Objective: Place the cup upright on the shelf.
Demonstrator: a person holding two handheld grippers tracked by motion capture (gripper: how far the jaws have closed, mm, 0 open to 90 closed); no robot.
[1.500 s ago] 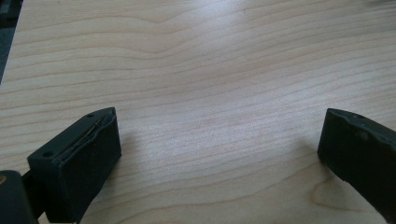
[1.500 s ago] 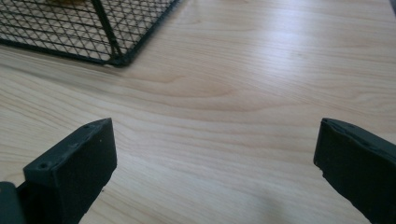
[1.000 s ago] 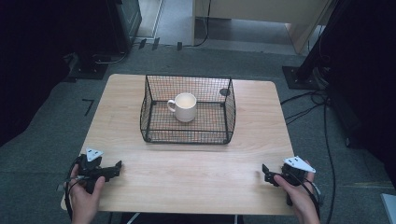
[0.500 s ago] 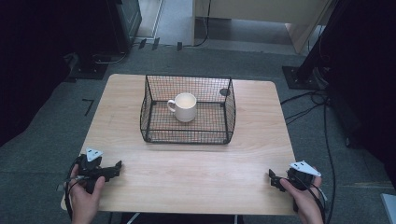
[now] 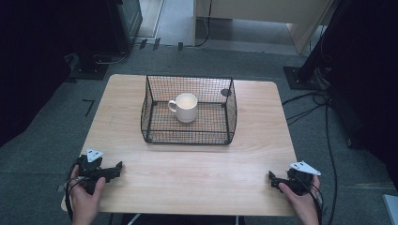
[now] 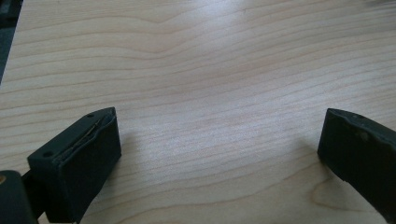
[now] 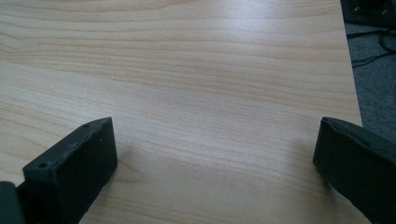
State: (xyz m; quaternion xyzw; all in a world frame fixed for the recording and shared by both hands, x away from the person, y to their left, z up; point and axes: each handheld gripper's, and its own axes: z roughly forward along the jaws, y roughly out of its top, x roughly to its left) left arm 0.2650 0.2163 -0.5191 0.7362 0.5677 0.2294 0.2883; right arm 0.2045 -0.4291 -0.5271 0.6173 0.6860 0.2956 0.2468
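A white mug (image 5: 185, 107) stands upright inside a black wire basket (image 5: 231, 115) at the middle of the wooden table (image 5: 197, 164). My left gripper (image 5: 117, 168) rests low over the table's near left corner, held by a hand, well apart from the basket. In the left gripper view its jaws stand wide apart over bare wood, left gripper (image 6: 219, 149) open and empty. My right gripper (image 5: 271, 178) lies at the near right corner in a hand. Its jaws in the right gripper view are also spread over bare wood, right gripper (image 7: 215, 154) open.
A small dark round thing (image 5: 225, 92) sits by the basket's far right corner. The table's right edge (image 7: 350, 84) runs close to the right gripper, with grey floor and cables (image 5: 324, 117) beyond. Dark stands and equipment (image 5: 126, 23) surround the table.
The right gripper has drawn back toward the near right corner of the table and lowered. The left gripper, mug and basket have not moved.
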